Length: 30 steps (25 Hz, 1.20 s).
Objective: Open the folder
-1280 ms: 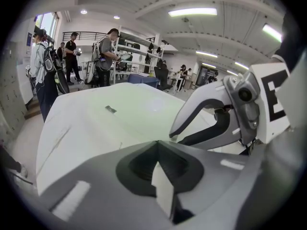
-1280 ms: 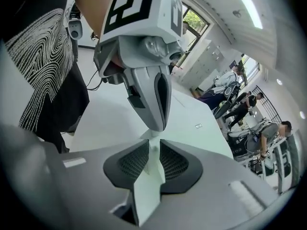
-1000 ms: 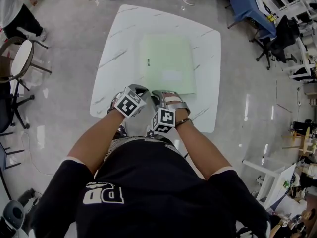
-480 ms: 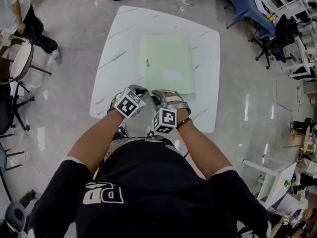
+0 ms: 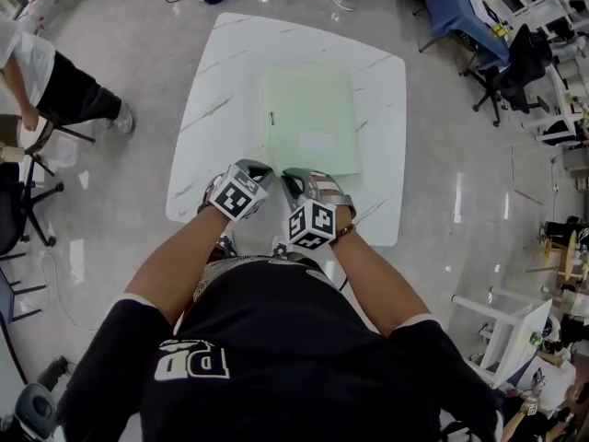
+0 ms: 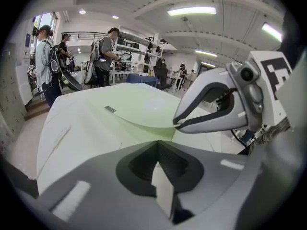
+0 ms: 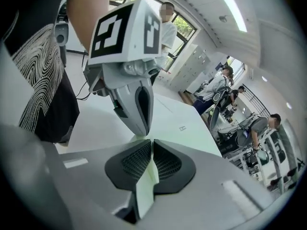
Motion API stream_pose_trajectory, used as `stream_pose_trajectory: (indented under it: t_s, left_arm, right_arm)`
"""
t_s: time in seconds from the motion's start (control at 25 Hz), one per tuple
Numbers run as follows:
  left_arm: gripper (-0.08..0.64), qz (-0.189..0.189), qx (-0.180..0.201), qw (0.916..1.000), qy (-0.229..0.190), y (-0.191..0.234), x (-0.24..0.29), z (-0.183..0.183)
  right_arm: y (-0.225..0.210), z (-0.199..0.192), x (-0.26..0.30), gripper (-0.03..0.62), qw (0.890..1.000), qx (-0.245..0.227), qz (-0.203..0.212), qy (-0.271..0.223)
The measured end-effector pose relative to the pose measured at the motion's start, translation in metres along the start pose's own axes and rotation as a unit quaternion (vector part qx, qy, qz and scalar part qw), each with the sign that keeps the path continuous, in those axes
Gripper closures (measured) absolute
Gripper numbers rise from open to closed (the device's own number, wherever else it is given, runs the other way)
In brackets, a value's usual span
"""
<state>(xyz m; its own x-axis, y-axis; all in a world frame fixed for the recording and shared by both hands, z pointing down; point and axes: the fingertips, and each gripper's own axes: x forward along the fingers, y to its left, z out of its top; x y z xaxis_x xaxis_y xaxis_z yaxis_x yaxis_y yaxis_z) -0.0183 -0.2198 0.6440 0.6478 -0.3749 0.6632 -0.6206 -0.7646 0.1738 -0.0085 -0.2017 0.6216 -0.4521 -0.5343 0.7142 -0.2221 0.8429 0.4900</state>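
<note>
A pale green folder (image 5: 311, 118) lies flat in the middle of a white marble table (image 5: 207, 155). Both grippers sit side by side at its near edge. The left gripper (image 5: 265, 168) is shut on a thin pale sheet at that edge (image 6: 160, 195). The right gripper (image 5: 294, 177) has its jaws closing, with a pale green sheet edge (image 7: 144, 190) pinched between the pads. In the left gripper view the folder's cover (image 6: 144, 107) curves up slightly toward the right gripper (image 6: 176, 124). The left gripper (image 7: 141, 128) stands just ahead in the right gripper view.
Black office chairs (image 5: 515, 72) and a blue-covered table (image 5: 465, 12) stand at the far right. A person (image 5: 55, 86) bends over by dark chairs (image 5: 28, 182) at the left. White frames (image 5: 502, 325) stand on the floor at the lower right.
The right gripper has rolled a little and lifted slightly, and its marker cube has shifted. The left gripper has stayed put. The person at the left has walked further into view.
</note>
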Motion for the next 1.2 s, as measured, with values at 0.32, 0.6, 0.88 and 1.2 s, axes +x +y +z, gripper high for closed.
stream_pose_trajectory:
  t_s: [0.32, 0.6, 0.88, 1.2]
  left_arm:
    - [0.508, 0.003, -0.002, 1.0, 0.006, 0.001, 0.002, -0.003]
    - [0.508, 0.005, -0.008, 0.9999, 0.011, 0.0, 0.0, -0.007]
    - [0.508, 0.01, -0.014, 0.9998, 0.012, 0.0, -0.001, -0.01]
    - [0.508, 0.015, -0.013, 0.9997, 0.012, -0.001, 0.0, -0.008]
  right_arm:
    - [-0.026, 0.007, -0.019, 0.583, 0.988, 0.147, 0.005, -0.05]
    - [-0.063, 0.017, -0.059, 0.583, 0.966, 0.233, -0.028, -0.107]
    - [-0.102, 0.004, -0.108, 0.584, 0.947, 0.269, -0.106, -0.141]
    - [-0.139, -0.042, -0.159, 0.588, 0.919, 0.314, -0.189, -0.146]
